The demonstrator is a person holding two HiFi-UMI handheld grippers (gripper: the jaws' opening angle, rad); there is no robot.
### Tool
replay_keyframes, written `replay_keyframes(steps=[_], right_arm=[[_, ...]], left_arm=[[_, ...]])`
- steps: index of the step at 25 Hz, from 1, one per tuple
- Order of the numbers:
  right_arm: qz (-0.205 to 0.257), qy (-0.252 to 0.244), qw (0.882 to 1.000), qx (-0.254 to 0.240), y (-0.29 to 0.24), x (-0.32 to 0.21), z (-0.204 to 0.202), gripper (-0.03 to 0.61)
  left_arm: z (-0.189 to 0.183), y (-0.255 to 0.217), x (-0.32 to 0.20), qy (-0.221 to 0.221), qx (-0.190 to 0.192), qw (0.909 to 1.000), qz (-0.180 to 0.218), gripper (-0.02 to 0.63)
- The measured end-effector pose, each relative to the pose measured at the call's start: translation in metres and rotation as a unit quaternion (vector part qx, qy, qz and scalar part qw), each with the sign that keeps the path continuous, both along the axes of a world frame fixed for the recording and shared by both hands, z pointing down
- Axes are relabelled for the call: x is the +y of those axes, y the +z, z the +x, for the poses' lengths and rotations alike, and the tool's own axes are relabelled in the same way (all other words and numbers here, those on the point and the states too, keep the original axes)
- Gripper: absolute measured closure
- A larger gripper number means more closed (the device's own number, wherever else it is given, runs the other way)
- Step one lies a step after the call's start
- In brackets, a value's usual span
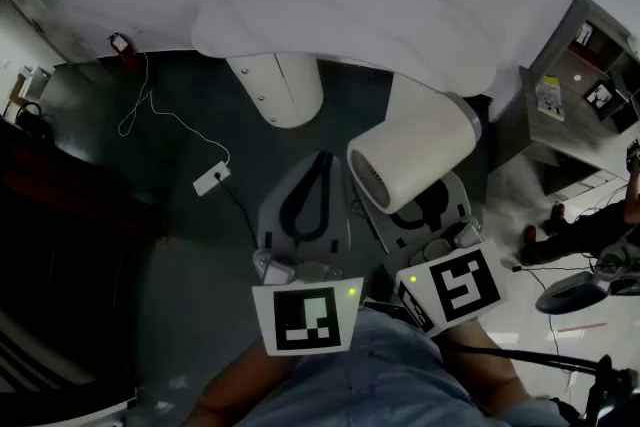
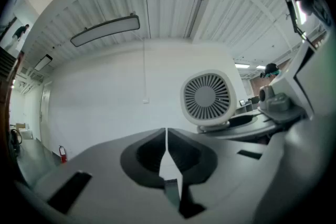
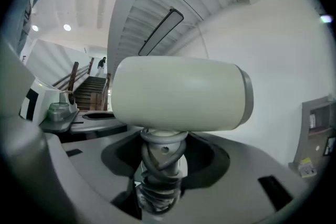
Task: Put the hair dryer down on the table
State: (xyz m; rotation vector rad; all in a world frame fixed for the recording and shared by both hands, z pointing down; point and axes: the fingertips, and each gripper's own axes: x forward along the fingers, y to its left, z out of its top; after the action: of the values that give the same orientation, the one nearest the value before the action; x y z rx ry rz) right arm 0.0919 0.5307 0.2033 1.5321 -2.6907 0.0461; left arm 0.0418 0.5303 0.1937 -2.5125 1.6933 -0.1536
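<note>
A cream hair dryer [image 1: 415, 150] is up in the air, in front of the white oval table [image 1: 330, 15] and apart from it. My right gripper [image 1: 425, 210] is shut on its handle, which has the grey cord wound round it [image 3: 157, 170]. In the right gripper view the barrel [image 3: 178, 94] lies crosswise above the jaws. My left gripper [image 1: 320, 170] hangs just left of it, shut and holding nothing; its jaws meet in a thin slit [image 2: 166, 136]. The dryer's grille [image 2: 207, 97] shows in the left gripper view, to the right.
The table stands on thick white legs [image 1: 280, 85]. On the dark floor lie a white power strip [image 1: 210, 178] with its cable and a red fire extinguisher [image 1: 120, 45]. A grey shelf unit [image 1: 580, 85] and a chair base [image 1: 580, 290] stand at the right.
</note>
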Motion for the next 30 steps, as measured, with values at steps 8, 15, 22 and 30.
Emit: replay_keyframes(steps=[8,15,22,30], right_arm=[[0.000,-0.002,1.000,0.000,0.001,0.001,0.001,0.359],[-0.001,-0.005,1.000,0.012,0.011,0.014,0.009,0.359],[-0.018,-0.019,1.000,-0.005,0.014,-0.001,0.056,0.359],[-0.045,-0.045,0.998,-0.011,0.032,-0.029,0.045,0.359]], left_arm=[[0.002,-0.001,0.000,0.000,0.000,1.0000,0.003,0.600],[0.007,0.008,0.008,-0.013,0.026,0.9996,0.003,0.600],[0.054,0.015,-0.004,-0.020,0.016,0.9997,-0.003,0.600],[0.035,0.029,-0.032,-0.055,0.009,0.9981,-0.028,0.600]])
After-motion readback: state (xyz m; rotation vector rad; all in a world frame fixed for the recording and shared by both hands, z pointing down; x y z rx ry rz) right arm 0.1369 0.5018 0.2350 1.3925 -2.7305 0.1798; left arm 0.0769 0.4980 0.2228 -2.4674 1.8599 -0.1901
